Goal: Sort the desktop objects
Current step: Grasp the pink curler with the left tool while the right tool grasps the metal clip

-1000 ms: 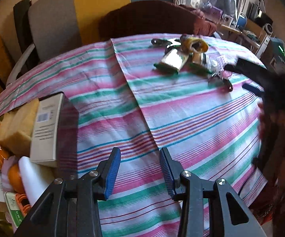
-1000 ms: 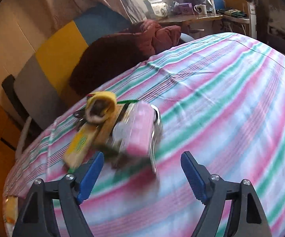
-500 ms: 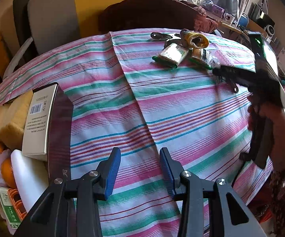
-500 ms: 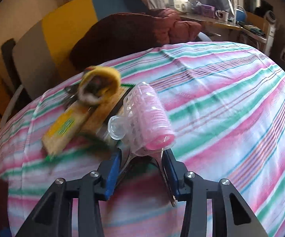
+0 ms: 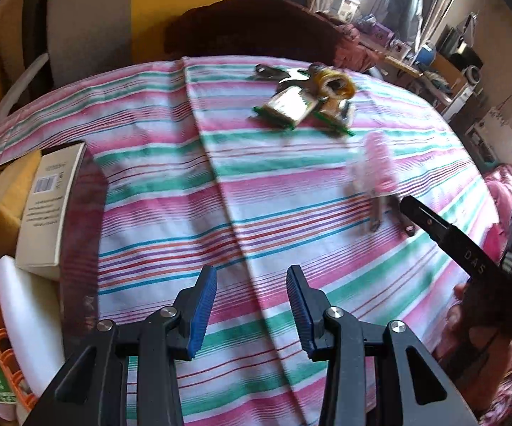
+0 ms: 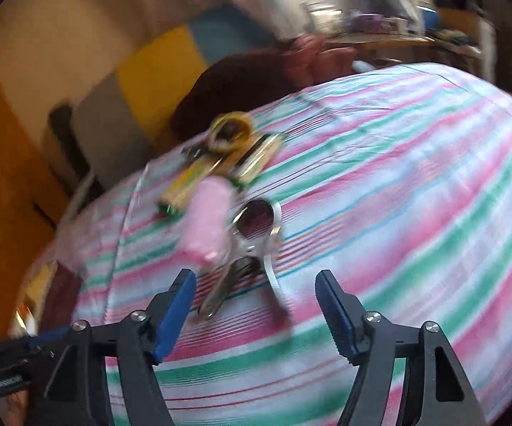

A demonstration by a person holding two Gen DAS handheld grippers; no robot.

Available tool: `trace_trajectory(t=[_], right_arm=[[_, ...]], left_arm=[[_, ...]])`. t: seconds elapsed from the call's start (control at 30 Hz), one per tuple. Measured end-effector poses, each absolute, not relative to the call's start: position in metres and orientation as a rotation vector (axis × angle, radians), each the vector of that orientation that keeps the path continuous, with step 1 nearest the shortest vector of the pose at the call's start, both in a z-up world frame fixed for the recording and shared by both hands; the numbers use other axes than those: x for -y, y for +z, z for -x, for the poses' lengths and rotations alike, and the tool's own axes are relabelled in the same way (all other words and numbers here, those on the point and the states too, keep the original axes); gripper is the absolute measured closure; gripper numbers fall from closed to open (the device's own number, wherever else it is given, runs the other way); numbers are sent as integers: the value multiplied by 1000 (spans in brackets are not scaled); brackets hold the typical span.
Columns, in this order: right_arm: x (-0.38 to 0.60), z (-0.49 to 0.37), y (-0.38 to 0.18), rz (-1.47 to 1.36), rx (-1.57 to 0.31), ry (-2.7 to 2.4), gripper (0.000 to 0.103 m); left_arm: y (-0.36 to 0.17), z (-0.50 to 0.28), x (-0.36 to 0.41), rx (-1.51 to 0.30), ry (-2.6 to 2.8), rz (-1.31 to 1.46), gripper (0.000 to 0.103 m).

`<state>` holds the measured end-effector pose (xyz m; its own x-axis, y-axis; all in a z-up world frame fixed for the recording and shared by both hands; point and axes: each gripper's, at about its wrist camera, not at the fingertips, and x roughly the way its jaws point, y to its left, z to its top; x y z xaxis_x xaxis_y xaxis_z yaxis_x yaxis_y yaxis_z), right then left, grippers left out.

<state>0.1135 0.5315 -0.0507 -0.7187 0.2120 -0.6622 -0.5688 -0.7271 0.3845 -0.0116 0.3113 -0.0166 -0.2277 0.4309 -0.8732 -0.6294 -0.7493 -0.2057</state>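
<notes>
A pink hair roller (image 6: 206,220) on a metal clip (image 6: 252,245) lies blurred on the striped tablecloth (image 6: 398,195), a little apart from the pile. My right gripper (image 6: 254,305) sits just behind it. Its jaws are opening, and the clip's handle ends lie between the fingers with no pad touching them. The pile holds a yellow tape roll (image 6: 229,131) and green-edged packets (image 6: 185,188). In the left wrist view the roller (image 5: 376,167) lies right of centre and the pile (image 5: 291,106) is farther back. My left gripper (image 5: 252,305) hovers open over bare cloth with nothing in it.
At the left edge a white-and-dark box (image 5: 50,206), a white bottle (image 5: 32,319) and an orange basket (image 5: 7,365) are crowded together. A grey and yellow chair (image 5: 89,28) and a dark brown bundle (image 5: 252,25) stand behind the table. A hand holds the right gripper (image 5: 433,220).
My right gripper closed on the clip with the pink roller, pulled it out of the pile toward the near side, then spread its jaws off it. The left gripper stayed put.
</notes>
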Motion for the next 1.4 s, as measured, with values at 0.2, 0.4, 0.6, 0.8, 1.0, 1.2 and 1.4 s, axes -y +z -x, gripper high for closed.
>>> trace_trajectory(t=[0.2, 0.4, 0.6, 0.8, 1.0, 1.2, 1.4], right_arm=[[-547, -124, -62, 822, -889, 2350, 28], [-549, -122, -61, 830, -889, 2358, 28], [-551, -130, -64, 809, -911, 2350, 28], [-550, -124, -60, 817, -894, 2369, 28], [-548, -89, -54, 925, -818, 2381, 28], [-541, -42, -63, 1099, -632, 2322, 30], [-531, -36, -62, 1139, -489, 2315, 65]], left_arm=[[-3, 17, -359, -167, 1927, 1331, 54], [-13, 32, -418, -216, 1879, 1360, 52], [-27, 30, -459, -275, 1830, 1377, 52], [-42, 43, -451, -294, 1864, 1329, 71], [-56, 63, -410, -164, 1897, 1387, 71], [-57, 62, -382, -109, 1930, 1378, 71], [-58, 58, -367, -69, 1916, 1390, 71]])
